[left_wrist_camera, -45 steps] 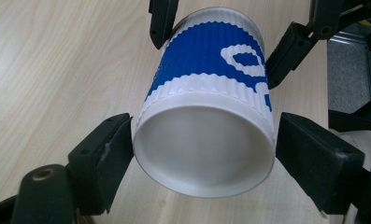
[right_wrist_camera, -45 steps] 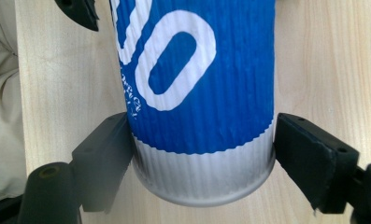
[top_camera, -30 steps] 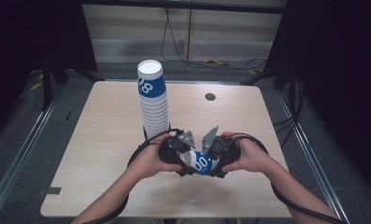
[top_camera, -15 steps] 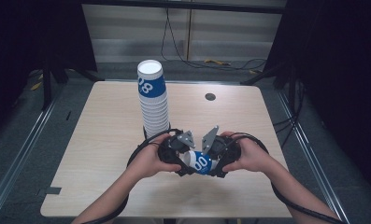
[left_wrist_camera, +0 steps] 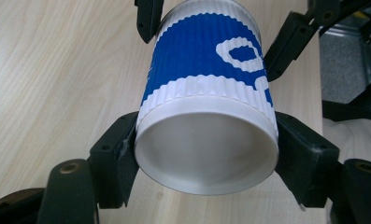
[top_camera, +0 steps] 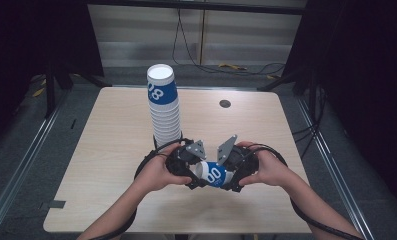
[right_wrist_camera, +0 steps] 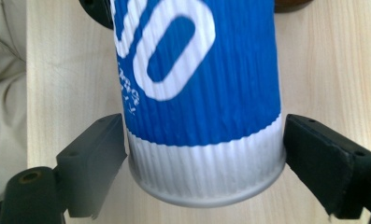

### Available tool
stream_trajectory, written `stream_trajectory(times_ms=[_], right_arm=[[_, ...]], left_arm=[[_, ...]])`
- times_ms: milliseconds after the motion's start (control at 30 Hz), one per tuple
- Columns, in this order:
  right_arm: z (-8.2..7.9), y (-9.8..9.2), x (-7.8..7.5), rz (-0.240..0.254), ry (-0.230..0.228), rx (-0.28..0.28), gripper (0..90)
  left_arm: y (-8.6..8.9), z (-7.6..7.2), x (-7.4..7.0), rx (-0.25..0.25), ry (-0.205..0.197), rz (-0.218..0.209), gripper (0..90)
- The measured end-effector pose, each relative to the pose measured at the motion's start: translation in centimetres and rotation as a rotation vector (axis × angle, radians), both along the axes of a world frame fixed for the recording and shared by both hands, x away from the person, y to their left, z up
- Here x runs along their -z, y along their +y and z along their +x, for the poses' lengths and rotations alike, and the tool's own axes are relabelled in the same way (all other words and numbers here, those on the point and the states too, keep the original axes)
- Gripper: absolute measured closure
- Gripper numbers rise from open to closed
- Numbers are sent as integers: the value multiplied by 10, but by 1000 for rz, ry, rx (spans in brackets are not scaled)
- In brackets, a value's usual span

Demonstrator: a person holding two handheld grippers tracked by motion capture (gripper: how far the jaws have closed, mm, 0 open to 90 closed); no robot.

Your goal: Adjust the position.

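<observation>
A blue-and-white ribbed paper cup [top_camera: 216,175] lies level between my two grippers, just above the table's front middle. My left gripper [top_camera: 198,172] is shut on one end of it. In the left gripper view its pads [left_wrist_camera: 127,158] press both sides of the cup [left_wrist_camera: 206,70] just behind the white rim. From the other side, my right gripper [top_camera: 229,177] is shut on the opposite end. The right gripper view has the right gripper [right_wrist_camera: 204,154] clasping the cup [right_wrist_camera: 197,93] at its white band. The right gripper [left_wrist_camera: 211,32] also appears at the far end in the left gripper view.
A tall stack of the same cups [top_camera: 165,107] stands upright just behind the hands, left of centre. The light wooden table [top_camera: 111,150] has a small dark round cap [top_camera: 225,103] near its far edge. Cables loop from both grippers across the tabletop.
</observation>
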State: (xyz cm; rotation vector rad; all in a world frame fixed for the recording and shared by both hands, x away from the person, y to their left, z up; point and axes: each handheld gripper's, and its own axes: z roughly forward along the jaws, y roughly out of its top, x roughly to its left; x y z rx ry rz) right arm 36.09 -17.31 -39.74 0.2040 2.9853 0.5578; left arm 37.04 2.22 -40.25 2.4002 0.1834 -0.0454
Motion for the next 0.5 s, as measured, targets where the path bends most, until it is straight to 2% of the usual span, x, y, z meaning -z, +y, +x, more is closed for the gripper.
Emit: stream_trajectory(times_ms=[100,233,267,333,400,500], right_arm=[[1,-5,4,13,12,10,126],[1,-12,7,64,32,35,127],[2,-14,7,71,17,28,129],[3,-18,8,100,22,31,129],[3,-22,7,122,21,56,131],[2,-28,8,181,17,82,131]], left_arm=[[3,0,-1,-6,6,-16,294],[7,1,-1,-12,13,-29,294],[8,1,0,-18,21,-34,294],[10,2,1,-24,16,-40,293],[13,3,1,-26,21,-46,293],[16,4,2,-39,21,-57,293]])
